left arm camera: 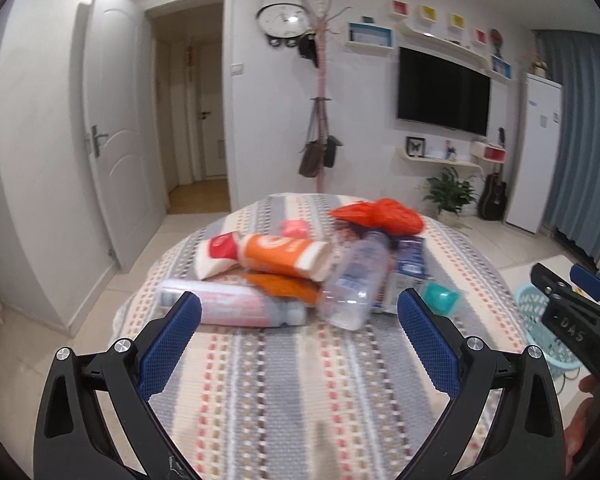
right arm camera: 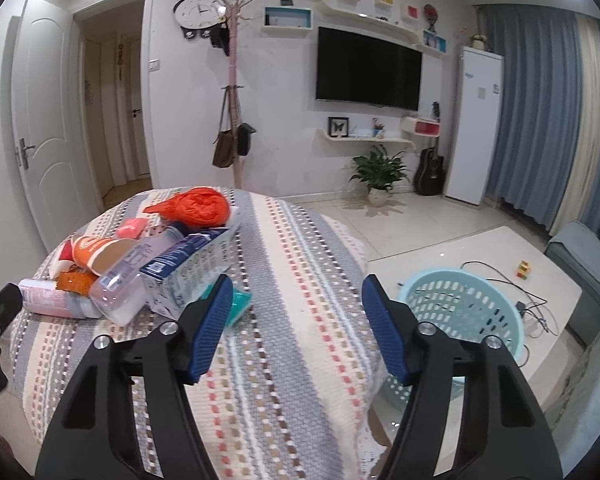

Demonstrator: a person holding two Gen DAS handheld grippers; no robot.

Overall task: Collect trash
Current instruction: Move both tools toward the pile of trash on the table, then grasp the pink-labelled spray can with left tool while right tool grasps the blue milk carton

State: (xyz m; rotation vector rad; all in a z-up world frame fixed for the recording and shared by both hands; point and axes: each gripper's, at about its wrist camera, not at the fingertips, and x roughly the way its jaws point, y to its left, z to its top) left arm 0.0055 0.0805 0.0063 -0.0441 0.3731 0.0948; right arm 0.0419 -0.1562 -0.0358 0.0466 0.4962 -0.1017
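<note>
A heap of trash lies on the striped tablecloth (left arm camera: 284, 380): an orange paper cup (left arm camera: 284, 258), a clear plastic bottle (left arm camera: 356, 284), a pink can (left arm camera: 228, 304), a blue-white carton (left arm camera: 406, 272), an orange plastic bag (left arm camera: 380, 216) and a teal cup (left arm camera: 440, 298). My left gripper (left arm camera: 300, 316) is open and empty, just short of the heap. My right gripper (right arm camera: 298, 308) is open and empty over the cloth, right of the heap. The bottle (right arm camera: 120, 288), carton (right arm camera: 184, 268) and orange bag (right arm camera: 196, 206) also show in the right wrist view. A light blue basket (right arm camera: 464, 312) stands to the right, below the table edge.
The basket rests on a low white coffee table (right arm camera: 500, 248) with cables and a small cube. The round table's edge (right arm camera: 364, 264) falls away to the right. A coat rack (right arm camera: 232, 92), TV, plant and doors stand along the far wall. A sofa is at far right.
</note>
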